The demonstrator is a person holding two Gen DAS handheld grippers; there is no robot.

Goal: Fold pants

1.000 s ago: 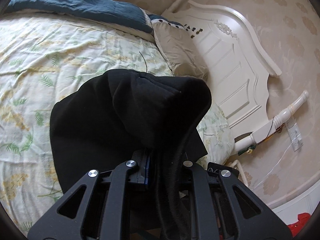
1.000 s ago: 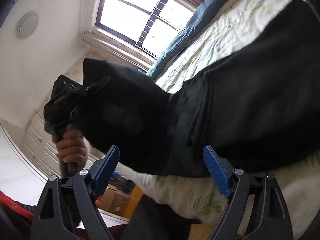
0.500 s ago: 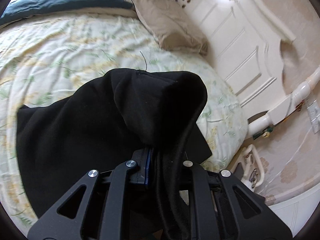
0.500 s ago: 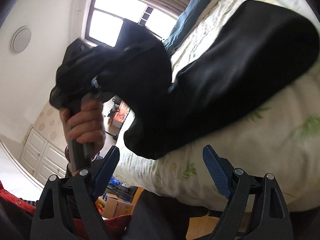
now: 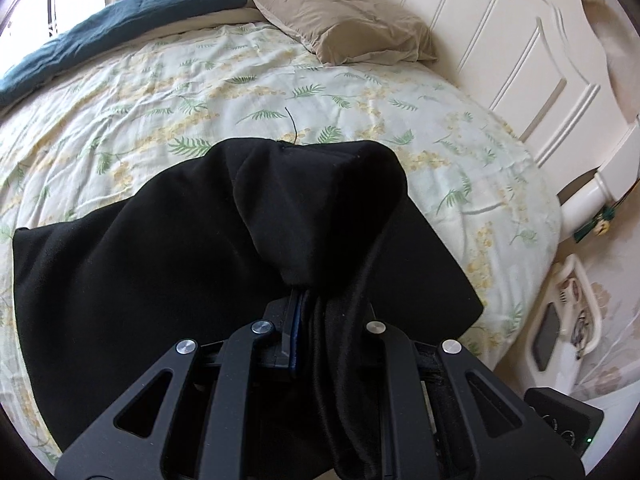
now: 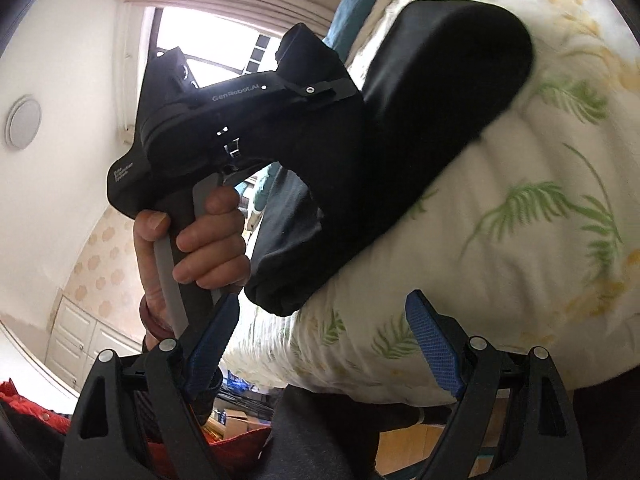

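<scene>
The black pants [image 5: 168, 272] lie on the floral bedspread [image 5: 248, 80], partly folded. My left gripper [image 5: 316, 312] is shut on a bunched end of the pants and holds it above the rest of the cloth; the fabric drapes over its fingers and hides the tips. In the right wrist view the pants [image 6: 448, 92] run across the bed's edge, and the left gripper's body [image 6: 224, 120] shows in a hand with cloth hanging from it. My right gripper [image 6: 320, 340] is open and empty, low beside the bed's edge, clear of the pants.
A beige pillow [image 5: 344, 12] and a dark blue quilt [image 5: 108, 36] lie at the far side of the bed. The white headboard [image 5: 532, 68] stands at the right. A window [image 6: 208, 48] and a white cabinet [image 6: 76, 340] show behind the left gripper.
My left gripper has carried the held end of the pants further over the bed, toward the headboard. My right gripper stayed open and dropped lower, beside the bed's edge.
</scene>
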